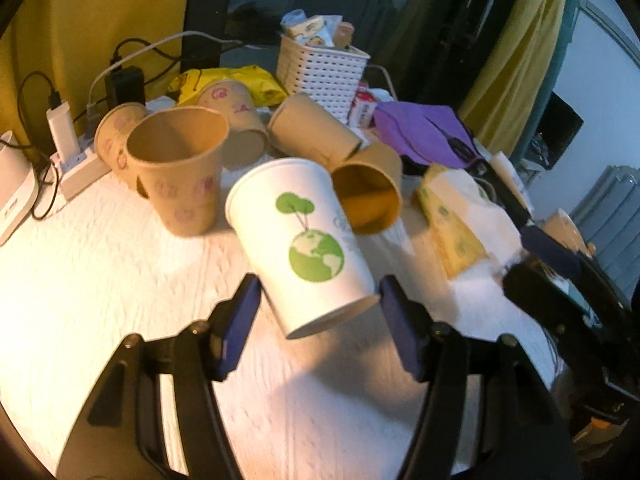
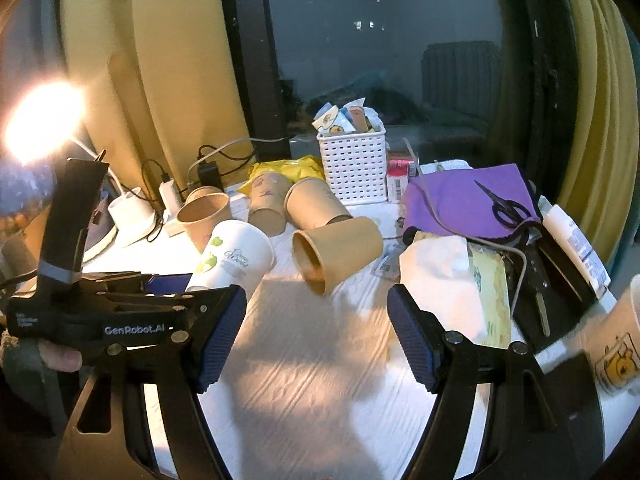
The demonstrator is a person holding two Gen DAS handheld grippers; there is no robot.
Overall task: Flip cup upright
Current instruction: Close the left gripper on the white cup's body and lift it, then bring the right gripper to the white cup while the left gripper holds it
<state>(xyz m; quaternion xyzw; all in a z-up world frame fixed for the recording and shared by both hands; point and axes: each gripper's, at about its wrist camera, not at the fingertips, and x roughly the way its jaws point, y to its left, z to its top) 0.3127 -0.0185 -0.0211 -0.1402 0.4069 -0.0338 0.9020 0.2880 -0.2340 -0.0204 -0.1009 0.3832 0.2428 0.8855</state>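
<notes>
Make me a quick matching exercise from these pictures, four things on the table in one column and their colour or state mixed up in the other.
Things:
1. white cup
2. basket
3. scissors
4. cloth

States:
A. purple
B. tilted between the left gripper's jaws
C. white, holding packets
D. black, lying on the cloth

Pairs: 1-B, 2-C, 3-D, 4-A

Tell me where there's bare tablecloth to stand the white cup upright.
The bare tablecloth in front of the right gripper is free. So is the patch left of the white cup, below the upright brown cup. Behind, lying brown cups crowd the space.
</notes>
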